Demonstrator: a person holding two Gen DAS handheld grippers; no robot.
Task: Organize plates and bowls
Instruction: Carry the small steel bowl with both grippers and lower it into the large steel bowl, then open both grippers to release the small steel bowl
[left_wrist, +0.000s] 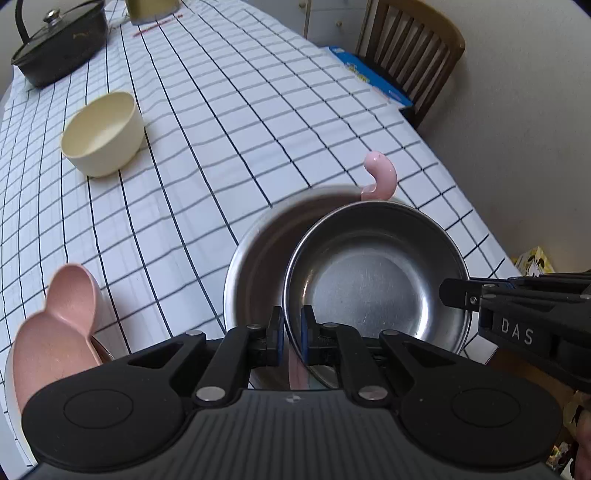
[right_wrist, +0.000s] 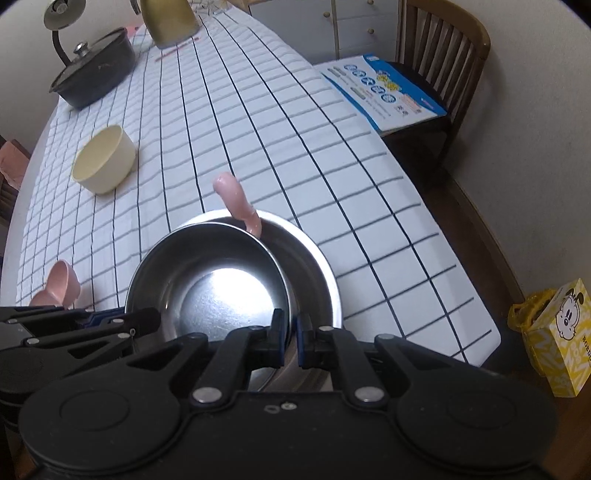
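Left wrist view: left gripper (left_wrist: 292, 325) clamped tight on the near rim of a small steel bowl (left_wrist: 373, 280), lower middle of frame. Sits tilted over a bigger steel bowl (left_wrist: 255, 258) underneath, overlapping its right side. Pink curved handle (left_wrist: 380, 177) poking up behind both bowls, hard to tell what it belongs to. Right gripper (left_wrist: 458, 295) coming in from the right edge, pinching the same small bowl's rim. Cream bowl (left_wrist: 103, 134) upright at upper left on the checked tablecloth (left_wrist: 258, 122). Pink bunny-shaped dish (left_wrist: 59, 325) at lower left. Black lidded pot (left_wrist: 59, 40) in the top left corner.

Right wrist view: right gripper (right_wrist: 291, 332) closed on the small bowl's rim at bottom centre, left gripper (right_wrist: 147, 321) gripping from the left edge. Wooden chair (right_wrist: 443, 44) upper right with a blue leaflet (right_wrist: 384, 92) on its seat. Yellow cartoon box (right_wrist: 561, 332) at the right edge.
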